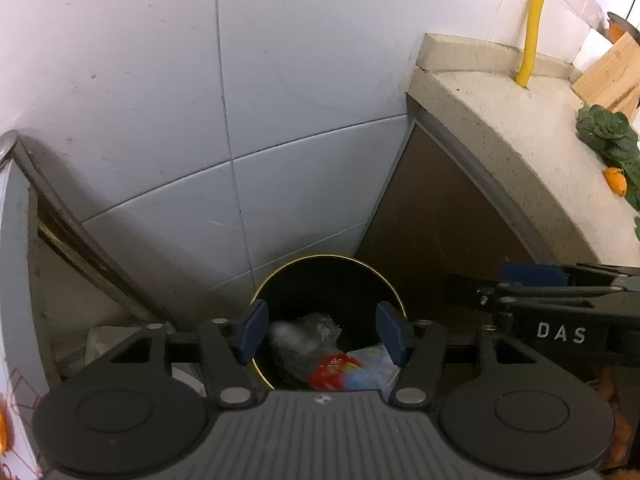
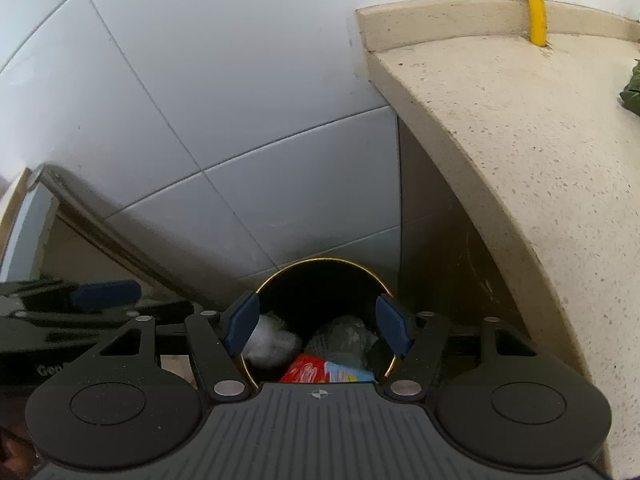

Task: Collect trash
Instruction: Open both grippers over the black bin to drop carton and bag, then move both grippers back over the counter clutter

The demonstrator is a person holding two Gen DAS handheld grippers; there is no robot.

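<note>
Both claws are hanging released and empty over the black bin [image 1: 332, 280]: the left claw [image 1: 322, 334] and the right claw [image 2: 318, 324]. Inside, a red wrapper [image 1: 330, 372], a blue packet [image 1: 370, 366] and crumpled clear plastic [image 1: 304, 334] are lying, below the desk's [image 1: 520, 136] left edge.

The left gripper [image 1: 322, 334], black with blue rubber pads, points steeply downward, its jaws parted with nothing pressed between them. Just beside it, the matching black right gripper [image 2: 318, 322] tilts down alike, its blue pads spread wide and gripping nothing.
</note>
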